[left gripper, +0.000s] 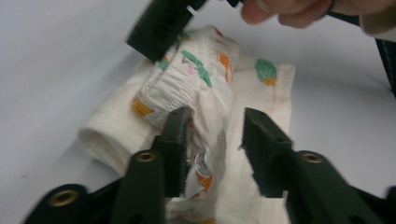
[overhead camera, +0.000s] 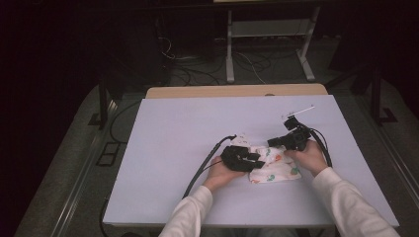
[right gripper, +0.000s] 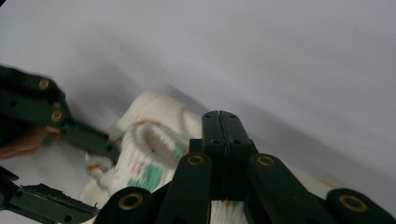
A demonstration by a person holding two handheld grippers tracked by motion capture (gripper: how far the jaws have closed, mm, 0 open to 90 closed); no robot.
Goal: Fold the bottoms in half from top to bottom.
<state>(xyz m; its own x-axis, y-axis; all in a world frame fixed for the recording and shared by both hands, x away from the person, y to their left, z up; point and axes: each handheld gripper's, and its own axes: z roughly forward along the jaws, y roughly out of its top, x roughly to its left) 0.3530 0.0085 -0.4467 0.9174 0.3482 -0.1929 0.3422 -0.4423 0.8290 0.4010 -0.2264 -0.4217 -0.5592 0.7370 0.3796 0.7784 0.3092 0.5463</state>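
Garment (overhead camera: 274,168): small white printed piece w/ green + orange shapes, lying half-folded on the table (overhead camera: 173,148), near the front edge, right of centre, between both hands. Elastic waistband bunched up top, a cuff/leg tube sticks out toward the left side in left gripper view.

L gripper (overhead camera: 247,159) comes in from the left, resting low over the garment's left edge. Jaws part-open, medium gap; a loose fold of fabric (left gripper: 210,135) hangs between them but the pads aren't pressing on it, so no grip. Prob. parted to let the cloth go or to re-bite at a better spot; can't tell which.

R gripper (overhead camera: 276,142) at the garment's top-right corner, jaws fully together. In right gripper view the tips (right gripper: 219,122) meet w/ no gap showing, waistband just behind and under them. In left gripper view its black jaw sits on the waistband's top edge (left gripper: 161,28). Looks like it pinches a thin bit of the hem, but cloth between the pads isn't visible, so hold is a judgement only. Likely reason: R side pins or lifts the band so L can reposition w/o the bundle sliding.

Judged step: mid-fold/straightening, regrip on L side. Risk: thin fabric slips from R pinch, bundle unrolls.
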